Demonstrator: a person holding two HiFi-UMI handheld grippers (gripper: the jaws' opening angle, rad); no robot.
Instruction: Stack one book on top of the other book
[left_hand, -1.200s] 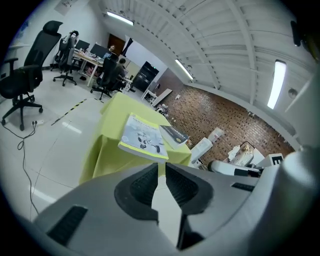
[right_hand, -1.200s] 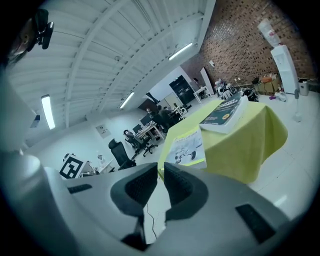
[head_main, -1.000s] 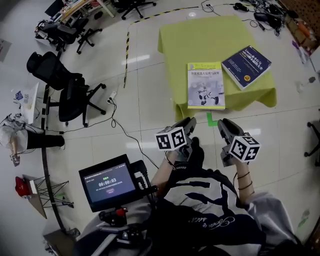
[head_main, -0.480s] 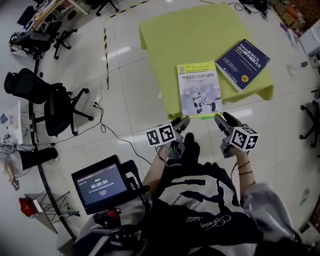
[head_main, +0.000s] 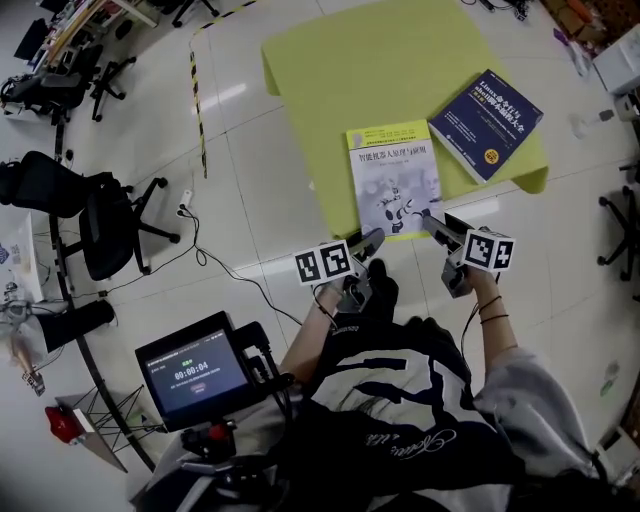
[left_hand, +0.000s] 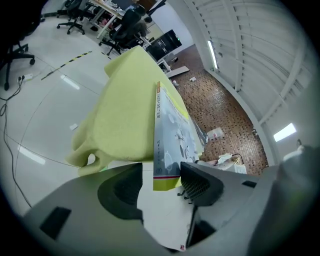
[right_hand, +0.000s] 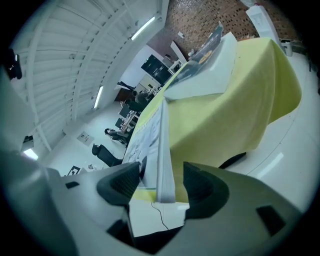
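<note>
Head view: light book (head_main: 393, 178) is lying flat at the tabletop's (head_main: 400, 50) near edge, with its near end sticking out a little past that edge. Blue book (head_main: 486, 110) is lying flat at the tabletop's right near corner, not stacked. Left tool (head_main: 368, 243) and right tool (head_main: 432, 222) are both pointing at the tabletop's near edge, one at each near corner of the light book.

Left tool view: left tool (left_hand: 161, 186) is standing wide open. The light book's (left_hand: 170, 135) overhanging corner is sitting between the jaws, with no pad pressing on it. The tabletop's cloth (left_hand: 125, 105) is hanging down behind.

Right tool view: right tool (right_hand: 159, 187) is opening its jaws. The light book's (right_hand: 162, 160) page edge is sitting between them with a gap on both sides, at the tabletop's (right_hand: 235, 110) near edge.
</note>
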